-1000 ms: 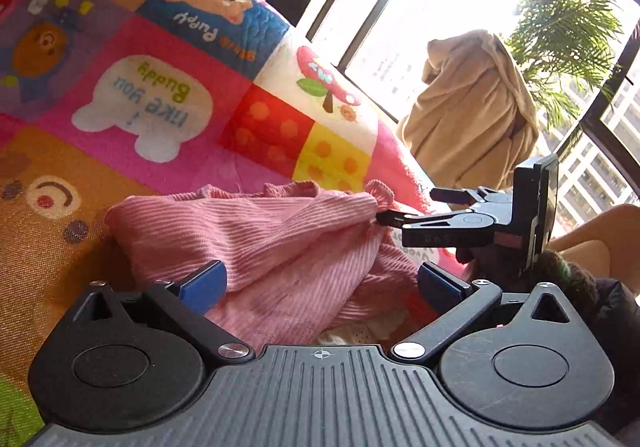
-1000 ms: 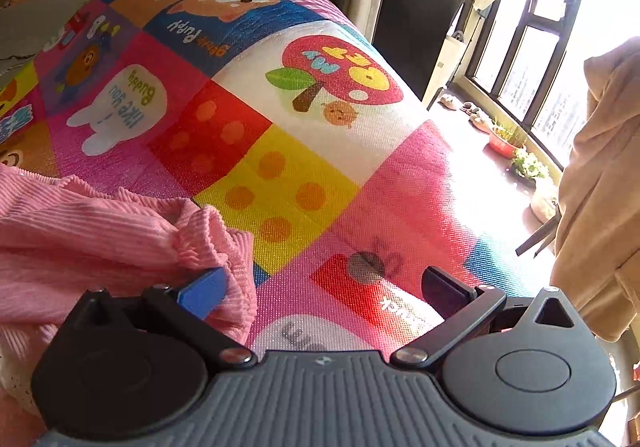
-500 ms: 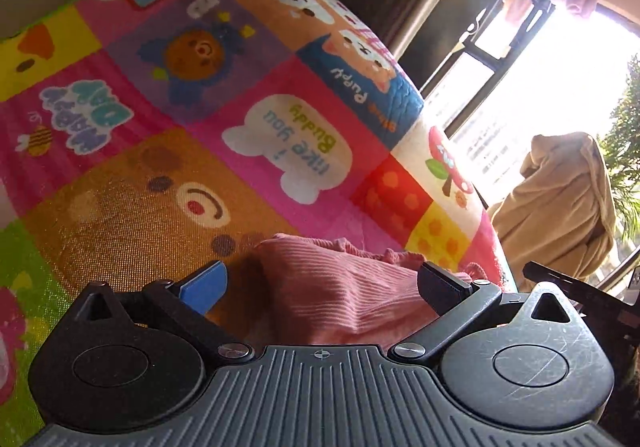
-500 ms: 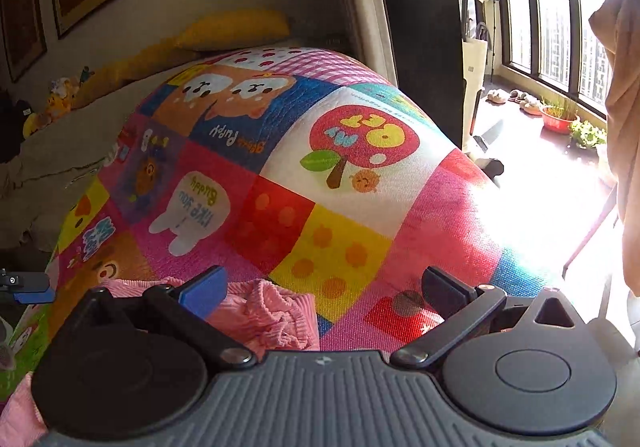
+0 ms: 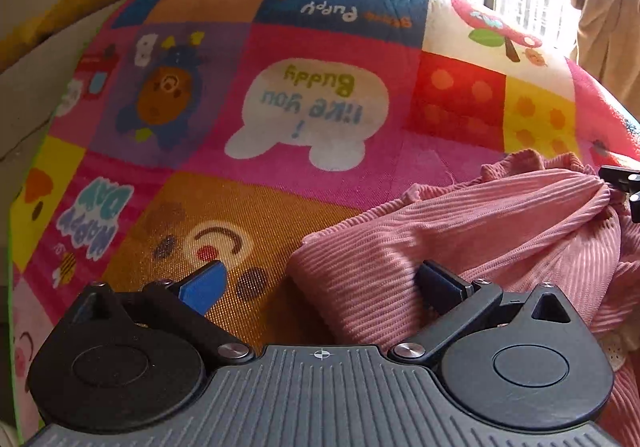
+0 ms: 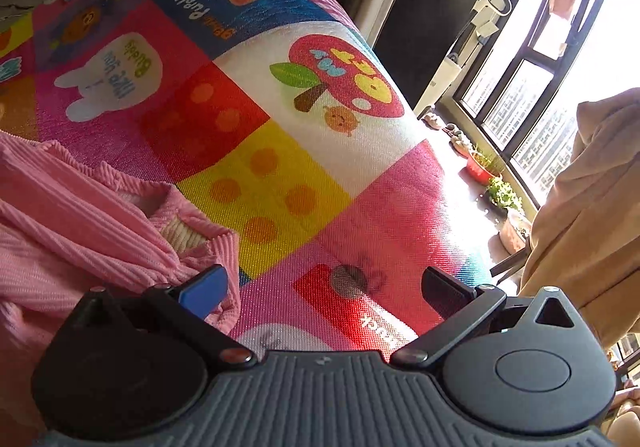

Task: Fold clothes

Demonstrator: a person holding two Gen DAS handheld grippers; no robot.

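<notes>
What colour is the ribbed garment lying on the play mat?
Pink garment, finely ribbed, clearest in the left wrist view.

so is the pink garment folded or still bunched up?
Bunched, not folded: the pink garment lies in a rumpled heap on the play mat, edges uneven, one end gathered into a twist.

each gripper, left gripper (image 5: 320, 283) and right gripper (image 6: 322, 287), shows a ribbed grey body, two black round pivot housings, silver screws, one blue finger pad and one black.
</notes>
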